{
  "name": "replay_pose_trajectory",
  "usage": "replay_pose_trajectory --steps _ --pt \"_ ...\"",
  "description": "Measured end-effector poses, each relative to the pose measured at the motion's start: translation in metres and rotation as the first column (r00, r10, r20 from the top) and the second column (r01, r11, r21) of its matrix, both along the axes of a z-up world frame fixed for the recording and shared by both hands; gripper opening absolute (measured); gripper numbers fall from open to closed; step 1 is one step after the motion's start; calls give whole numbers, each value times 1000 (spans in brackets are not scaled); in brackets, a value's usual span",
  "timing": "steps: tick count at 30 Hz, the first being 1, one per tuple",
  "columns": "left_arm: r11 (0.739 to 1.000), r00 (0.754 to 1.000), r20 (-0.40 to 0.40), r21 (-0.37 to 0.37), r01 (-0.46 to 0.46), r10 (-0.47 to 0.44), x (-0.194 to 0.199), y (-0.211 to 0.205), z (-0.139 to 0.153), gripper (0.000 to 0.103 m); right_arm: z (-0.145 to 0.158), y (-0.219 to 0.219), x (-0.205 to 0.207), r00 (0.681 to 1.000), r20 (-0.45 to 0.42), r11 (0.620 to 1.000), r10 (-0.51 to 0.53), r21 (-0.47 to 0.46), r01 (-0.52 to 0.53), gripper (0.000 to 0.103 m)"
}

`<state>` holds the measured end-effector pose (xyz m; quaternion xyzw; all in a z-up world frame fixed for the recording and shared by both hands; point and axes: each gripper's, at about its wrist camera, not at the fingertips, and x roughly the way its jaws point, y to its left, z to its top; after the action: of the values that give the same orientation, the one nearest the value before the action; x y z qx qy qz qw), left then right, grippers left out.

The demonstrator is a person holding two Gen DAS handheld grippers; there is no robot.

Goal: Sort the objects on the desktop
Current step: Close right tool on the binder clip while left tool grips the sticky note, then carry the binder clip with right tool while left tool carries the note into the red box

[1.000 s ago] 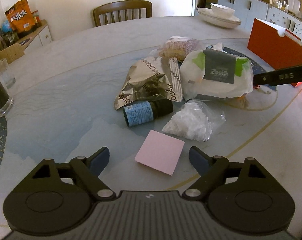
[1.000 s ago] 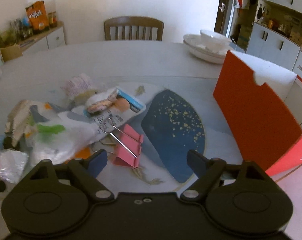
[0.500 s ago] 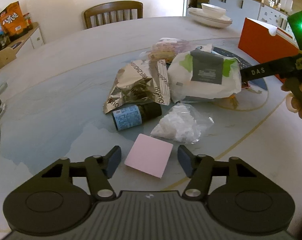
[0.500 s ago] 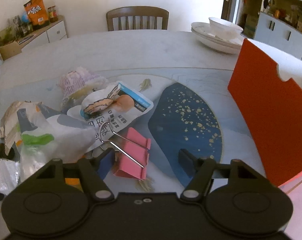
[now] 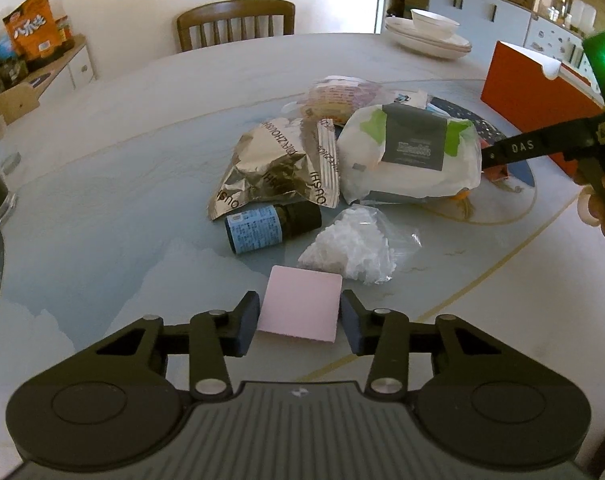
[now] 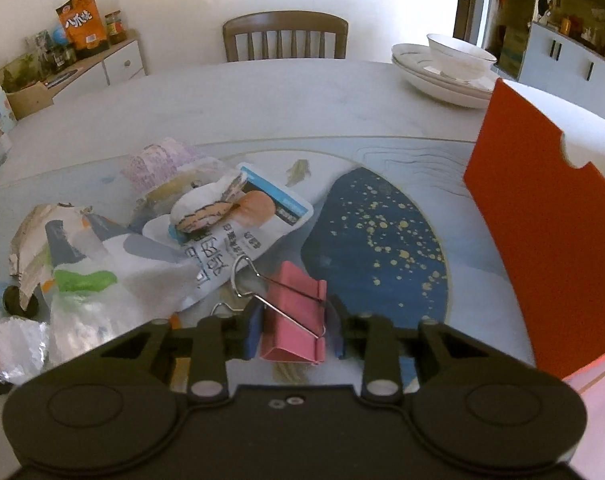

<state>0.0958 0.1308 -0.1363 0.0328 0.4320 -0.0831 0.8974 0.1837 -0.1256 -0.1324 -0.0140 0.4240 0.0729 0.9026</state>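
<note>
A: What sits at the left of the tabletop (image 5: pixel 102 128)?

B: From the left wrist view, a crumpled foil wrapper (image 5: pixel 278 168) with a small dark bottle (image 5: pixel 272 229) bearing a blue label lying on its side just in front of it. Nearer still, the left gripper (image 5: pixel 300 322) is clamped on the pink sticky-note pad (image 5: pixel 300 308), a pad against each side edge.

A: And further right?

B: A clear bag of white bits (image 5: pixel 352 254) just beside the pad, then a white pouch with green patches (image 5: pixel 412 160). Past that, the right gripper (image 6: pixel 294 330) has the pink binder clip (image 6: pixel 296 318) between its fingers; its jaws are closing, the left pad at the clip's side. The clip lies on the tabletop's dark blue speckled patch edge, near a printed snack packet (image 6: pixel 230 236). A red box (image 6: pixel 550 240) stands far right.
</note>
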Motion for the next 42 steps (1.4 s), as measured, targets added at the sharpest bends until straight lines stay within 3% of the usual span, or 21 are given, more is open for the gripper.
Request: replay_pose_trajectory --steps 10,20,32,42 --pt "997 998 4 -27 -66 66 -15 -3 9 42 17 -24 -22 1000 25 1000 8 -1 -8 32" --pt "997 994 75 -27 -71 73 -19 -35 45 42 48 -52 -53 998 43 997 44 68 -46 32" --pt "998 988 153 -66 8 2 -8 -89 93 42 98 -106 -66 995 82 992 59 106 -68 32" --pt "991 980 189 -99 89 -69 20 -158 117 42 126 -161 -57 992 114 991 55 115 -68 32"
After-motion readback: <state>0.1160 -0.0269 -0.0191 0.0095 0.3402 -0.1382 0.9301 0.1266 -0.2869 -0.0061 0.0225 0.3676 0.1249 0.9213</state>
